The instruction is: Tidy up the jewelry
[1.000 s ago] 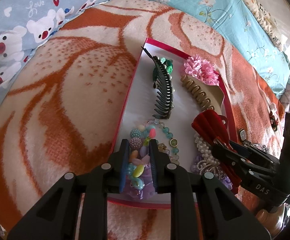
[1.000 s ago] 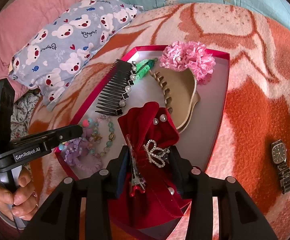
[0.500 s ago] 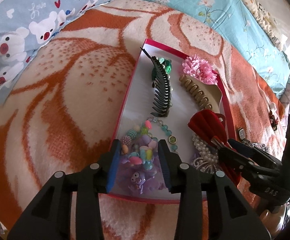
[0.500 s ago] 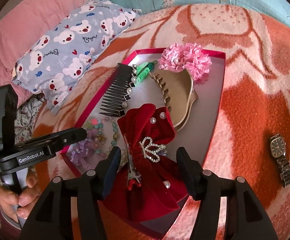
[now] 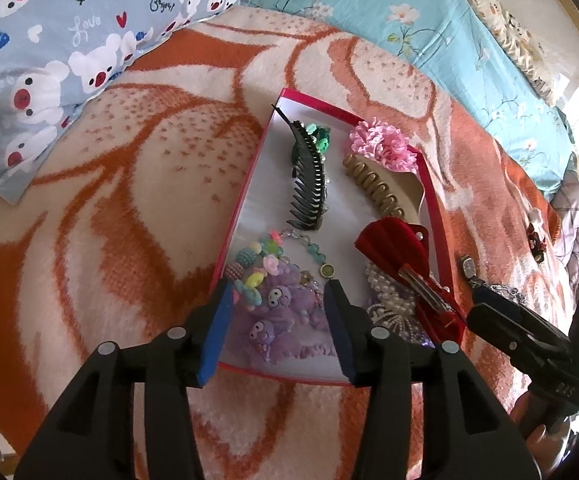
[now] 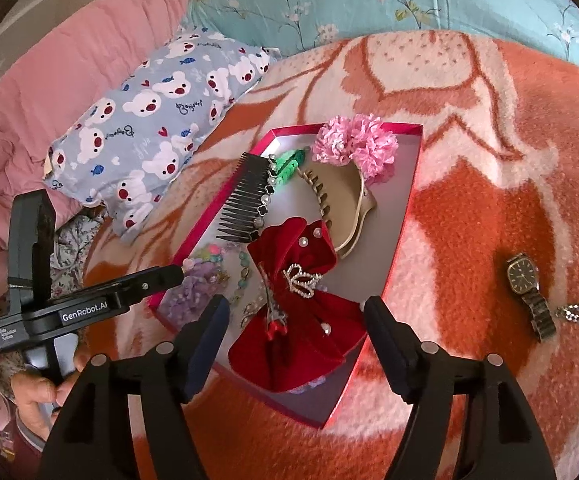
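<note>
Jewelry fills the red box (image 6: pixel 403 216); both the left gripper (image 5: pixel 277 300) and right gripper (image 6: pixel 295 322) hang spread and empty above it. Likely next: the watch (image 6: pixel 523 276) beside the box needs grasping.

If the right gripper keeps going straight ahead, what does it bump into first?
Most likely the red bow, lying in the red box right between the open right gripper's fingers. Depth is hard to judge here, so it might touch the box's near edge first.
</note>
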`<action>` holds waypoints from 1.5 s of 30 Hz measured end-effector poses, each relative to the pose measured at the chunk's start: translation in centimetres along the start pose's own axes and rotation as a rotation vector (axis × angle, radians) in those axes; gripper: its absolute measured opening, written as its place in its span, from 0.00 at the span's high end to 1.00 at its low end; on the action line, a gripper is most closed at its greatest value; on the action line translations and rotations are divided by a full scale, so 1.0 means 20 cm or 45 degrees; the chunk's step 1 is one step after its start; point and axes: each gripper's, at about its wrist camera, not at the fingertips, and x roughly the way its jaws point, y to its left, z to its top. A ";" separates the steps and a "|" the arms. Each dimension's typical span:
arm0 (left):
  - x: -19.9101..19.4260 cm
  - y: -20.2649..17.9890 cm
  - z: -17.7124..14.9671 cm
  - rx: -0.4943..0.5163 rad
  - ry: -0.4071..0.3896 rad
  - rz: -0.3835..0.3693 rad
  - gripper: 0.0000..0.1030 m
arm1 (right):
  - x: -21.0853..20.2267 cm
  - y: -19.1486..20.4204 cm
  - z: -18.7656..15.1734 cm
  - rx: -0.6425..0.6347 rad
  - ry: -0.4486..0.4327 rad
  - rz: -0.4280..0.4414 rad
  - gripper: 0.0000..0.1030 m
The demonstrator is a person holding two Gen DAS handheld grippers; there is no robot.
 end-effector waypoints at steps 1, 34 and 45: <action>-0.01 0.00 -0.01 0.001 -0.006 -0.002 0.49 | -0.01 0.00 -0.01 0.002 -0.003 0.003 0.27; -0.35 -0.17 -0.18 0.194 -0.043 0.358 0.11 | -0.37 0.11 0.09 -0.377 0.056 -0.064 0.01; -0.31 -0.26 -0.18 0.201 -0.026 0.354 0.03 | -0.29 0.16 0.08 -0.368 0.086 -0.005 0.01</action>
